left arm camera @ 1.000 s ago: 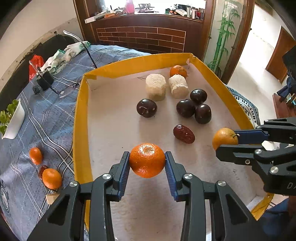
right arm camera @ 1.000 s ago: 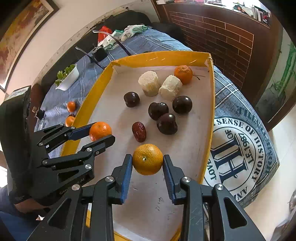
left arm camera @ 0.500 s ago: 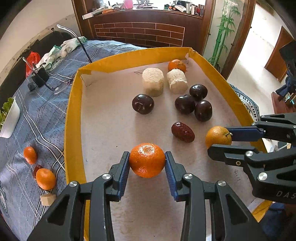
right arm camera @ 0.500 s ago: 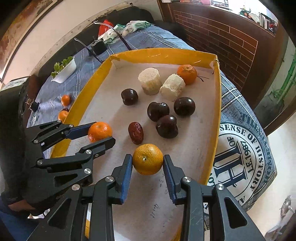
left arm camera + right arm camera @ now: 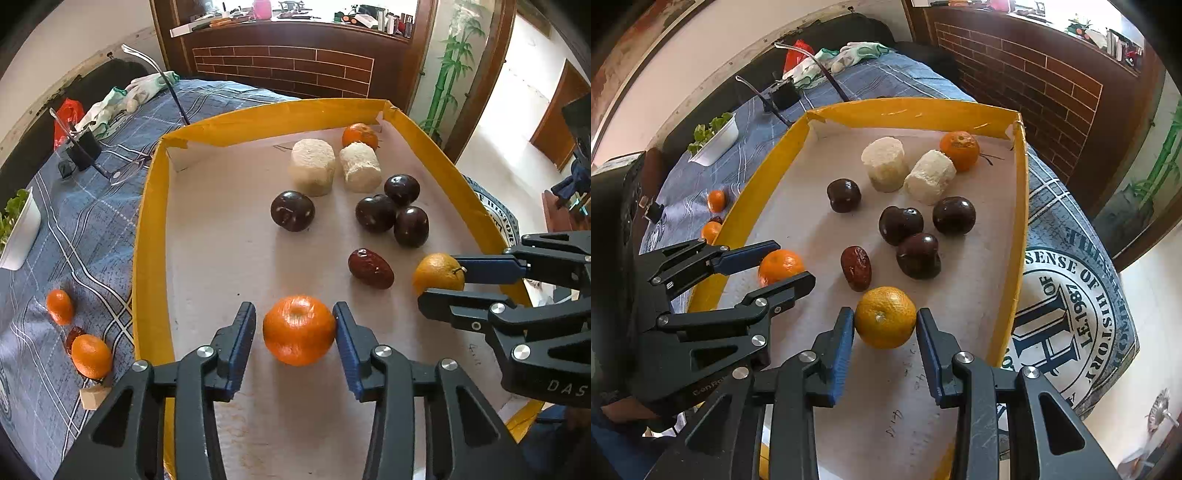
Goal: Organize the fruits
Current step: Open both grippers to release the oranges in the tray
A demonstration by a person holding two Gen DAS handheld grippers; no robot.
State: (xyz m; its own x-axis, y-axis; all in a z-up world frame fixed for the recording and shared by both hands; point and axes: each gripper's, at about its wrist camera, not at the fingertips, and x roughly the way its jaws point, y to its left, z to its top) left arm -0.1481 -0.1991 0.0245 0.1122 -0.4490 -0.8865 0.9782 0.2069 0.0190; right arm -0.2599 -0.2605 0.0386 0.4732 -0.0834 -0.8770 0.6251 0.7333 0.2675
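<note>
My left gripper (image 5: 294,334) has opened around an orange tangerine (image 5: 299,329); a gap shows beside its left finger, and the fruit sits low over the tray floor (image 5: 229,280). It also shows in the right wrist view (image 5: 781,266). My right gripper (image 5: 885,322) is shut on a yellower tangerine (image 5: 885,317), seen from the left wrist too (image 5: 438,274). The yellow-rimmed tray holds several dark plums (image 5: 292,211), a red date (image 5: 370,268), two pale loofah chunks (image 5: 313,170) and another tangerine (image 5: 359,136).
Two tangerines (image 5: 91,356) (image 5: 60,306) and a small wooden cube (image 5: 91,397) lie on the blue cloth left of the tray. A white planter (image 5: 20,232), glasses (image 5: 127,171) and gloves (image 5: 142,88) lie farther back. The table's edge is at the right.
The left gripper's jaws have spread apart from the orange tangerine. Both grippers have moved slightly forward over the tray. The right gripper still holds its fruit.
</note>
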